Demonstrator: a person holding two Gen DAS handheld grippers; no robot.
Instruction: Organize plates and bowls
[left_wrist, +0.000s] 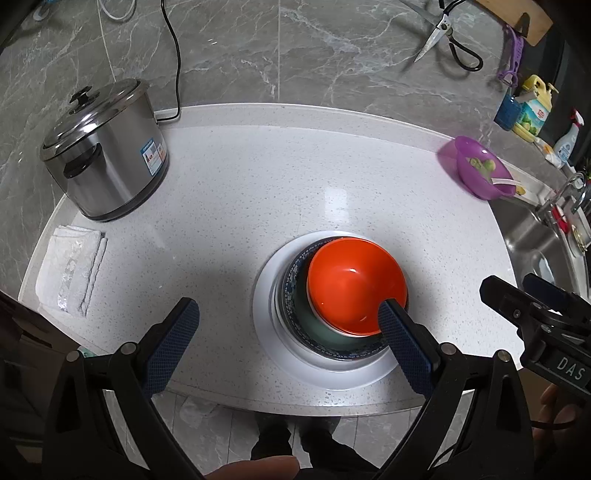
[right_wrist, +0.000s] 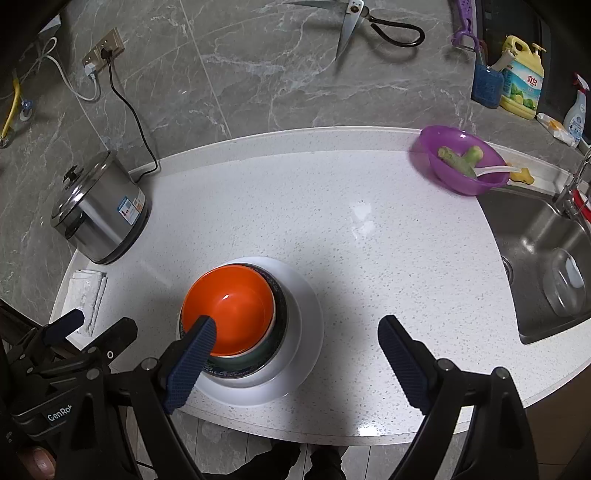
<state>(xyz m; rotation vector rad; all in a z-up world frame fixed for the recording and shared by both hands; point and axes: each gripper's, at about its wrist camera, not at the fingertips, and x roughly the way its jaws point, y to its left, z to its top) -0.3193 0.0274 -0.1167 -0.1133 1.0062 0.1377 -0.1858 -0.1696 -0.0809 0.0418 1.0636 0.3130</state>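
While both claws hang spread wide with nothing between their pads, one orange bowl (left_wrist: 356, 286) sits mouth-up, round with no long axis, nested in one blue-patterned bowl (left_wrist: 295, 295) on one white plate (left_wrist: 266, 314) near the counter's (left_wrist: 240, 184) front edge; left gripper (left_wrist: 288, 339), right gripper (right_wrist: 295, 354)

White letters "DAS" stand on the right gripper (left_wrist: 524, 295) body, right of the orange bowl (left_wrist: 356, 286); "GenRo", cut off, stands on the left gripper (right_wrist: 90, 325) body; the yellow bottle (right_wrist: 521, 83) label carries "立白"; the steel cooker (right_wrist: 98, 214) sticker is unreadable.
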